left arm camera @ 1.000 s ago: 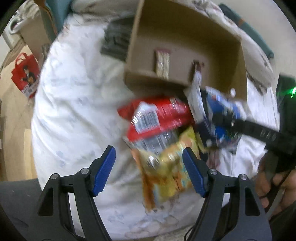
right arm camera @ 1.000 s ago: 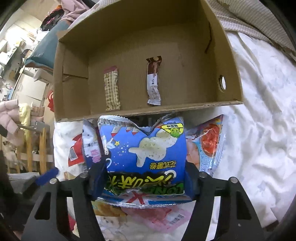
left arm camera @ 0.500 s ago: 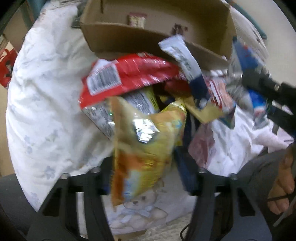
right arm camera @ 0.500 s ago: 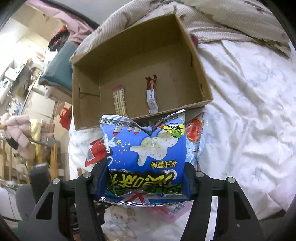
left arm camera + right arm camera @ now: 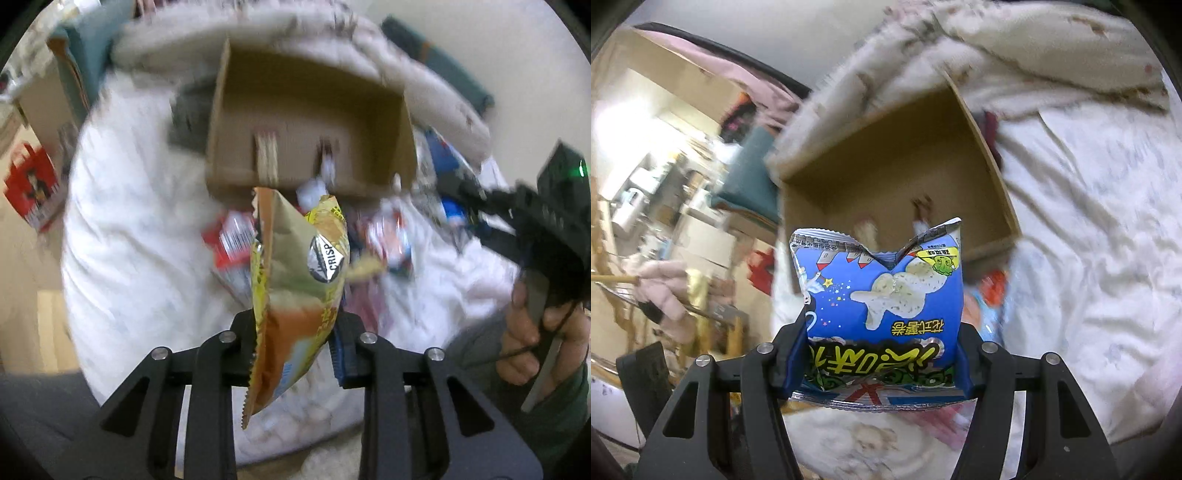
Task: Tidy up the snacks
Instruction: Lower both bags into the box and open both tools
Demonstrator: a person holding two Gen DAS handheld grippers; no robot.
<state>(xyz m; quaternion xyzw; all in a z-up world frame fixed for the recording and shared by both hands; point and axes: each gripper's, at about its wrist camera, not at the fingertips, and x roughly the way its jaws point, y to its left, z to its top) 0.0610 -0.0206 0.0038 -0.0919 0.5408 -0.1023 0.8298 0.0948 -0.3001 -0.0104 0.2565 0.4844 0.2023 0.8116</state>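
White patterned bedding (image 5: 133, 236) underneath, rumpled. Beige quilt (image 5: 1015, 48) bunched at far end. Teal cushion (image 5: 753, 184) beside bed. Red bag (image 5: 31, 188) on floor, left. Pink padded garment (image 5: 665, 291) hung over cluttered shelving; details blurred.

A bed (image 5: 1100, 229) covered in a white sheet with a faint pale print fills most of both views. A beige patterned blanket (image 5: 1015, 48) is bunched along its far edge. Behind it stands a plain off-white wall (image 5: 480, 40). A teal cushion (image 5: 751, 177) lies at the bed's side. Beyond it, blurred, brightly lit shelves (image 5: 646, 192) hold clutter. A red bag (image 5: 33, 188) stands on the floor.
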